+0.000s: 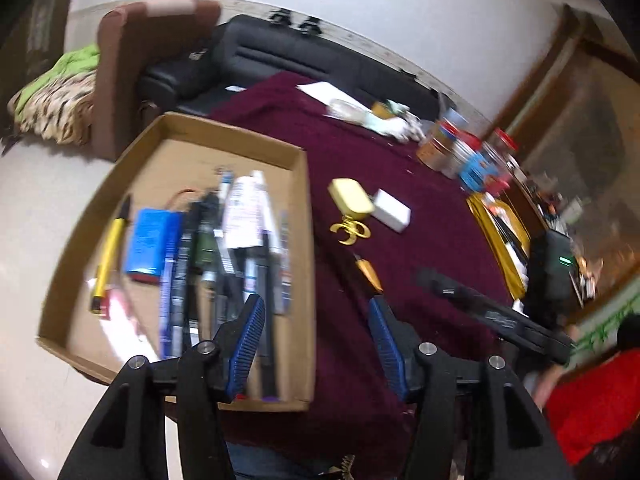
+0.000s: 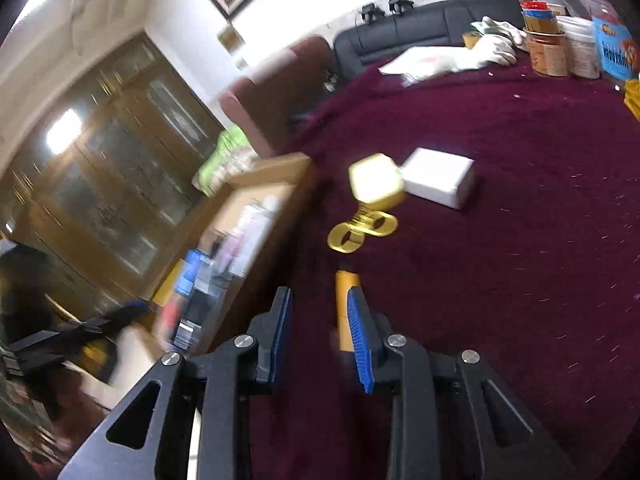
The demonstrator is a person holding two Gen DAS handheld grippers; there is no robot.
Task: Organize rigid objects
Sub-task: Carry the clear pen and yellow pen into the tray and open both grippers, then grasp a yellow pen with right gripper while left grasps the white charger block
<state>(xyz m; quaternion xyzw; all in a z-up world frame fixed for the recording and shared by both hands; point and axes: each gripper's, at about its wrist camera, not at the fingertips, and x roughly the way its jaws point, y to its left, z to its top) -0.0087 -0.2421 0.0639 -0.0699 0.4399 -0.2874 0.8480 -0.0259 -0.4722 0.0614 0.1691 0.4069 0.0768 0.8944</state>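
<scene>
A matt, fuzzy dark red cloth (image 2: pixel 500 280) covers the table. At the left of the left wrist view sits a plain brown cardboard tray (image 1: pixel 298 216), dull and smooth. The gold stand (image 2: pixel 362 232) at centre gleams like polished metal; the white box (image 2: pixel 438 182) beside it looks like smooth matt card.

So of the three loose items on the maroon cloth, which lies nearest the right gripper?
The orange pen-like stick, lying right beside the right gripper. The gold stand and white box sit farther off.
</scene>
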